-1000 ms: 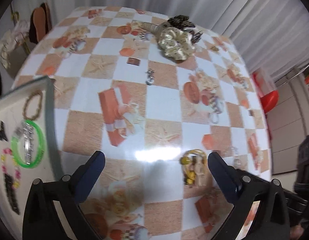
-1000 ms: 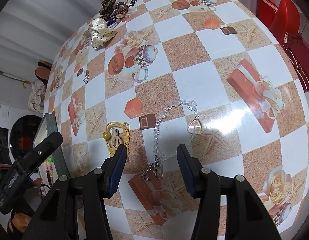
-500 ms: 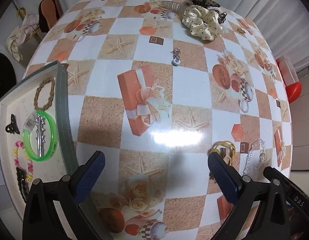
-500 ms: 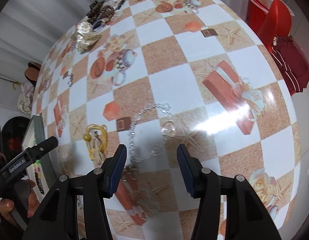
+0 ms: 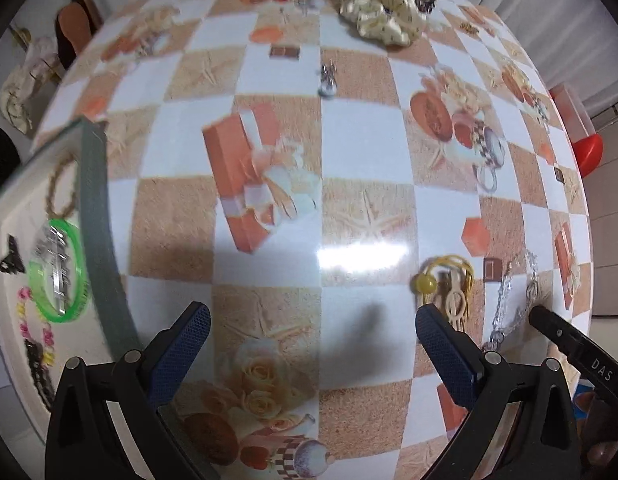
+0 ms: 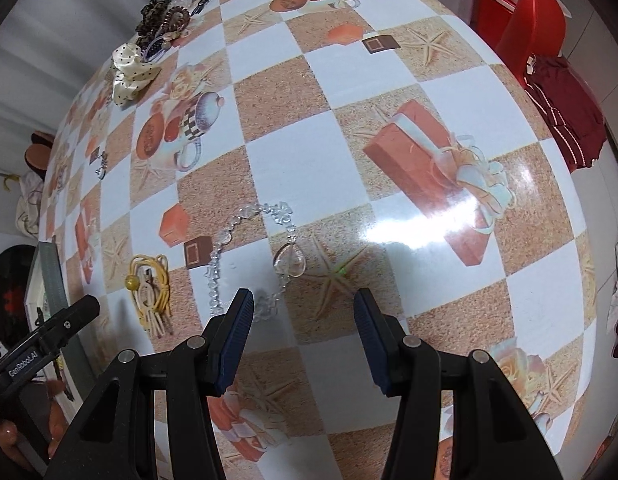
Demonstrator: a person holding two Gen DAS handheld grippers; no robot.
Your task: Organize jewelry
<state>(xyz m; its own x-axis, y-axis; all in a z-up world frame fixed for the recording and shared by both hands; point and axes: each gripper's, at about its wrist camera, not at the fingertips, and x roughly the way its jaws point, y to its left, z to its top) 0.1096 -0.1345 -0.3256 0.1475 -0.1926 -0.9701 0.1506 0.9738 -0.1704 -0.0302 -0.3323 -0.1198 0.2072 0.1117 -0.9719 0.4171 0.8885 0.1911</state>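
Note:
A clear crystal necklace (image 6: 245,216) with a teardrop pendant (image 6: 290,261) lies on the checked tablecloth. Its lower end runs just past the left fingertip of my right gripper (image 6: 303,298), which stands open above it with nothing between the pads. A yellow hair-tie bundle (image 6: 149,284) lies left of the necklace. My left gripper (image 5: 312,314) is wide open over bare cloth, and the yellow bundle (image 5: 445,280) sits just beyond its right fingertip. At the left a grey-rimmed tray (image 5: 95,216) holds a green bangle (image 5: 57,270), a braided bracelet (image 5: 63,188) and a black clip (image 5: 11,256).
A cream scrunchie (image 5: 385,20) and a dark pile of hair accessories (image 6: 165,20) sit at the far edge of the table. A small silver charm (image 5: 328,78) lies mid-table. A red chair (image 6: 541,12) with a dark red cloth (image 6: 565,120) stands beyond the right edge.
My left gripper has dropped toward the table and drifted, bringing the yellow bundle beside its right finger. The right gripper shifted slightly; the necklace now lies off its left finger instead of between them.

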